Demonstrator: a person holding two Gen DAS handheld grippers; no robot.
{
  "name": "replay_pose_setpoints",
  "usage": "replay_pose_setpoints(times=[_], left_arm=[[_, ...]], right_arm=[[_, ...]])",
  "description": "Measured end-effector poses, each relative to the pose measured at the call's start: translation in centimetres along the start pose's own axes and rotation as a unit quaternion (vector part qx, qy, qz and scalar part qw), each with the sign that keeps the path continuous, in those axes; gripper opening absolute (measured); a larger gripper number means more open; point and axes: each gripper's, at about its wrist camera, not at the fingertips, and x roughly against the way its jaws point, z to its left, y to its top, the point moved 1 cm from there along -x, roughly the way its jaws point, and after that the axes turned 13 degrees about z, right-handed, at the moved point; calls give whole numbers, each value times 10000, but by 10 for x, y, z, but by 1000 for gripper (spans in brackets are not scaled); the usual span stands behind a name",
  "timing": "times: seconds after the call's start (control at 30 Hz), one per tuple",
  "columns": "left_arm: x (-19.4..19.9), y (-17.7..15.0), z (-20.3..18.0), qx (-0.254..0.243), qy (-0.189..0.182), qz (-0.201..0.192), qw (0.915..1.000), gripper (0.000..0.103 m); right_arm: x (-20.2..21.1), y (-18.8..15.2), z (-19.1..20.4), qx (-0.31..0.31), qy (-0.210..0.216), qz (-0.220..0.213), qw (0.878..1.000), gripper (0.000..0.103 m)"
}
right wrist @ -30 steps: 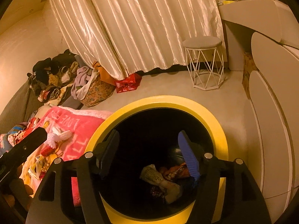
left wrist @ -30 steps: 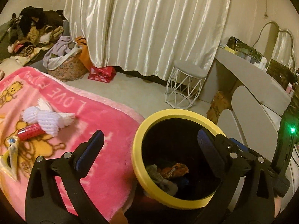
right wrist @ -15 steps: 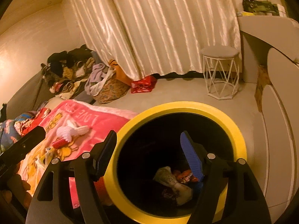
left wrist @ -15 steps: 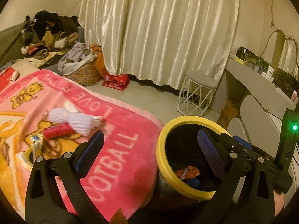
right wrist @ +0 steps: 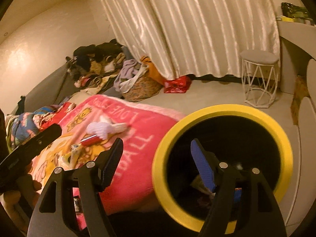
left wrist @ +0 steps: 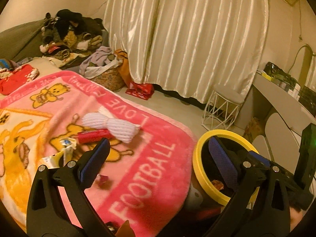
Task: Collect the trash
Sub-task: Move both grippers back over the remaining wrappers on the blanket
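A yellow-rimmed black bin (left wrist: 199,154) (right wrist: 164,138) stands on the floor beside the bed, with wrappers inside. On the pink blanket (left wrist: 154,169) (right wrist: 142,126) lie a white foam net (left wrist: 116,125) (right wrist: 102,129), a red tube (left wrist: 92,135) (right wrist: 89,140), a yellow-white wrapper (left wrist: 59,154) (right wrist: 71,154) and a small dark red wrapper (left wrist: 101,179). My left gripper (left wrist: 158,158) is open and empty over the blanket's corner. My right gripper (right wrist: 156,158) is open and empty, straddling the bin's left rim.
A white wire stool (left wrist: 225,106) (right wrist: 258,79), a red bag (left wrist: 140,89), a basket of clothes (left wrist: 106,73) and a white desk (left wrist: 280,100) stand on the floor before the curtain. Clothes are piled at the bed's far end (left wrist: 69,33).
Both grippers have swung left, away from the bin's opening and toward the blanket. The trash on the blanket is now nearer the left gripper. Both stayed open.
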Motion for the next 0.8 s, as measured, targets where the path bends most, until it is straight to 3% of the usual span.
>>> replay_pose_setpoints(times=[0.5, 0.8], left_arm=[[12, -4, 44, 373, 288, -72, 9989, 92], [22, -9, 83, 730, 537, -108, 9958, 92]], right_arm=[[-9, -10, 53, 683, 374, 199, 9968, 68], [-20, -27, 99, 1233, 771, 534, 9879, 68]])
